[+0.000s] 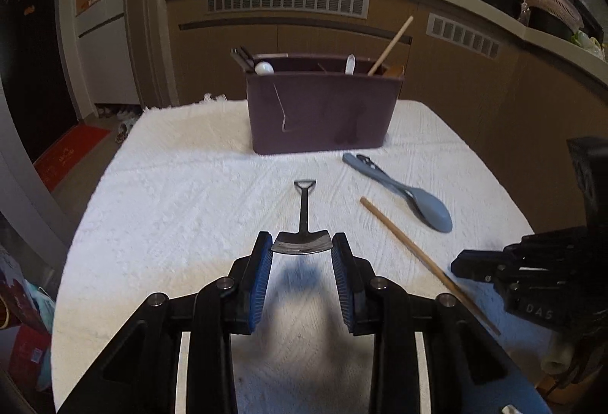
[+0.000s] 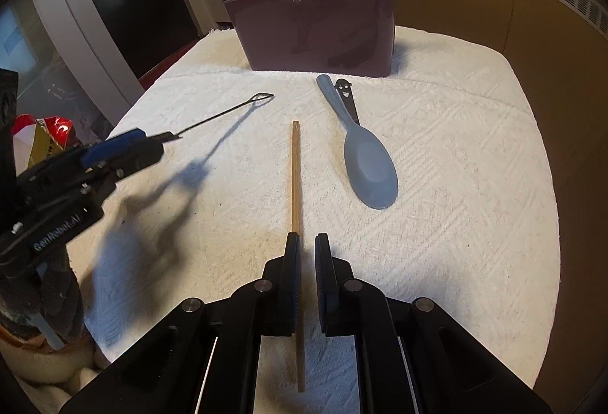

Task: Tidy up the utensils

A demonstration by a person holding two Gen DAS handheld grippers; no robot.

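My left gripper (image 1: 303, 242) is shut on the blade of a small black shovel-shaped spoon (image 1: 304, 209), whose handle points away toward the purple utensil holder (image 1: 323, 110). In the right wrist view the left gripper (image 2: 165, 140) holds this spoon (image 2: 224, 114) above the towel, over its shadow. My right gripper (image 2: 307, 243) is shut with nothing between its pads, low over a wooden chopstick (image 2: 295, 178) that runs under its left finger. A blue spoon (image 2: 370, 163) lies on a black smiley-face utensil (image 2: 344, 87) in front of the holder (image 2: 311, 22).
A white towel (image 1: 171, 205) covers the table. The holder contains a wooden stick (image 1: 391, 45), a white spoon (image 1: 264, 67) and dark utensils. The right gripper's body (image 1: 532, 277) sits at the table's right edge. Brown cabinets stand behind; red packaging (image 2: 41, 136) lies at the left.
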